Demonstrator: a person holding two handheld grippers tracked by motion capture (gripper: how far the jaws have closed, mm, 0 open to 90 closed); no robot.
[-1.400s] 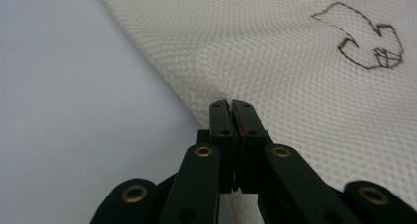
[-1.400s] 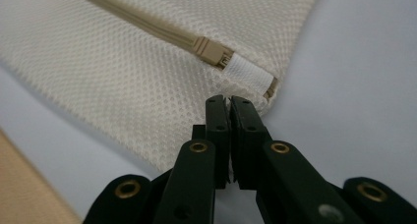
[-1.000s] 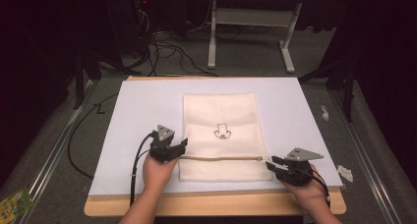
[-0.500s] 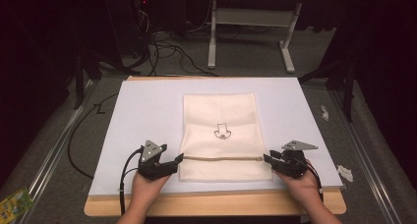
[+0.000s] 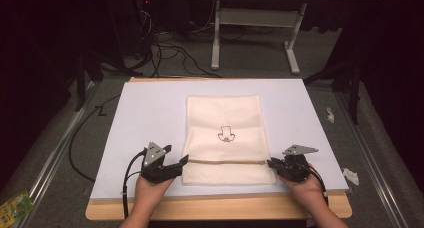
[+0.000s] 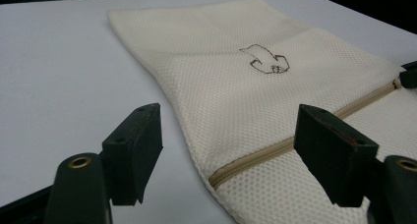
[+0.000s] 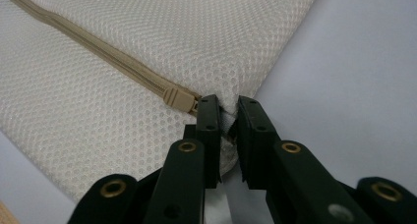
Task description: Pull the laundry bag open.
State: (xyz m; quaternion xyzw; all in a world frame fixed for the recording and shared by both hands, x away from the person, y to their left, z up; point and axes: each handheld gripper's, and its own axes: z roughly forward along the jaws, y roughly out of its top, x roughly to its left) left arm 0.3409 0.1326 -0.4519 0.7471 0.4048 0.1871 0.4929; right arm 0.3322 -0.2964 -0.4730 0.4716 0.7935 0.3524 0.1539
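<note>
A cream mesh bag (image 5: pixel 225 115) with a small dark emblem (image 5: pixel 225 136) lies flat on the white mat (image 5: pixel 145 118). A tan zipper (image 5: pixel 225 161) runs across its near part. My left gripper (image 5: pixel 183 162) stands open at the bag's left edge, its jaws either side of the zipper's end (image 6: pixel 231 172). My right gripper (image 5: pixel 270 163) is shut on the mesh bag's edge (image 7: pixel 227 117), just beside the zipper pull (image 7: pixel 181 99). In the left gripper view the emblem (image 6: pixel 265 59) shows on the mesh bag (image 6: pixel 221 76), and the right gripper's tip (image 6: pixel 409 75) is far right.
The mat lies on a wooden table (image 5: pixel 220 208). Small white scraps (image 5: pixel 350 176) lie to the right of the mat. A table frame (image 5: pixel 252 35) and cables (image 5: pixel 165 43) stand on the floor beyond. A yellow-green packet (image 5: pixel 12 205) lies at bottom left.
Both grippers have come in to the zipper's two ends. The left one lowered and swung to the bag's left edge; the right one closed on the right edge.
</note>
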